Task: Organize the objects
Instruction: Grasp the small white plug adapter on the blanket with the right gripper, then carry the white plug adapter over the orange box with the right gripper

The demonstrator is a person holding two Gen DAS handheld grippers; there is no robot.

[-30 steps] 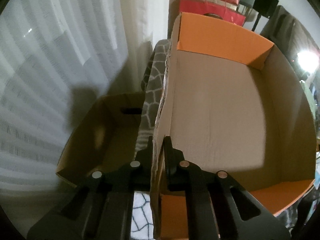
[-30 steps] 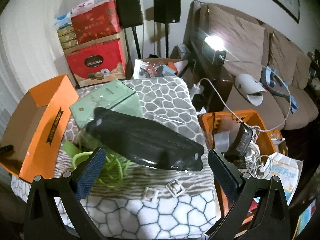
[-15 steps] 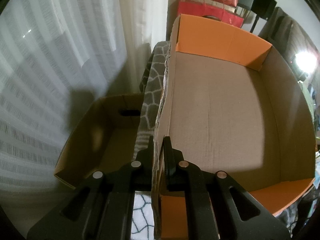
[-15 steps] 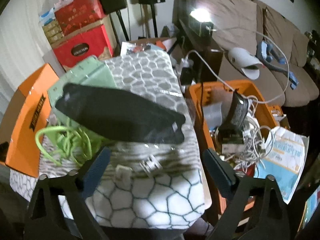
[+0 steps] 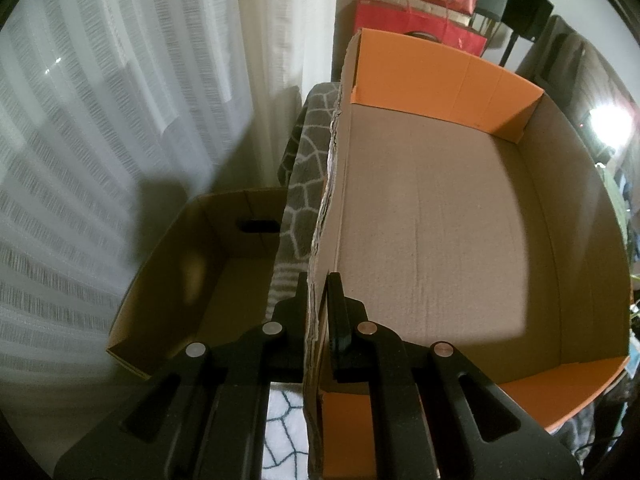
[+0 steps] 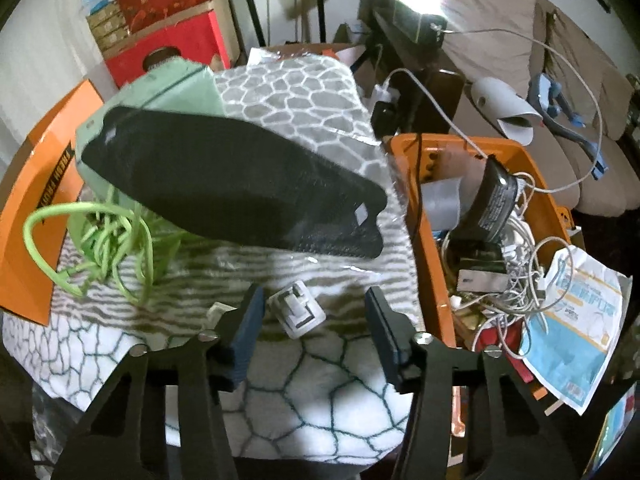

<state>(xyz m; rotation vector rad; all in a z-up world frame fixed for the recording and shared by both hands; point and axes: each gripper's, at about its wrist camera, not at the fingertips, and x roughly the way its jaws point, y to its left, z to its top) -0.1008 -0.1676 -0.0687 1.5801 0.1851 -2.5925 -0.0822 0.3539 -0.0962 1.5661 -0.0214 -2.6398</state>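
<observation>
Lower and nearer the blanket (image 6: 320, 408) than a second ago, the right gripper (image 6: 314, 312) tilts steeply down, its jaws just narrowed yet clear of the white plug adapter (image 6: 297, 311) lying between them. Unmoved, the left gripper (image 5: 318, 292) pinches the orange cardboard box (image 5: 440, 220) by its near side wall.

Orange box (image 5: 440, 220): matt corrugated cardboard, raw brown inside, torn ragged edge.
Blanket (image 6: 312, 380): soft fleecy cloth, honeycomb print.
Black pouch (image 6: 224, 176): matt fabric, mesh-textured at one end.
Green cable (image 6: 104, 236): smooth rubbery plastic.
White adapter (image 6: 296, 310): glossy hard plastic.
Curtain (image 5: 120, 120): sheer ribbed cloth.
Orange crate (image 6: 424, 240): smooth plastic.
</observation>
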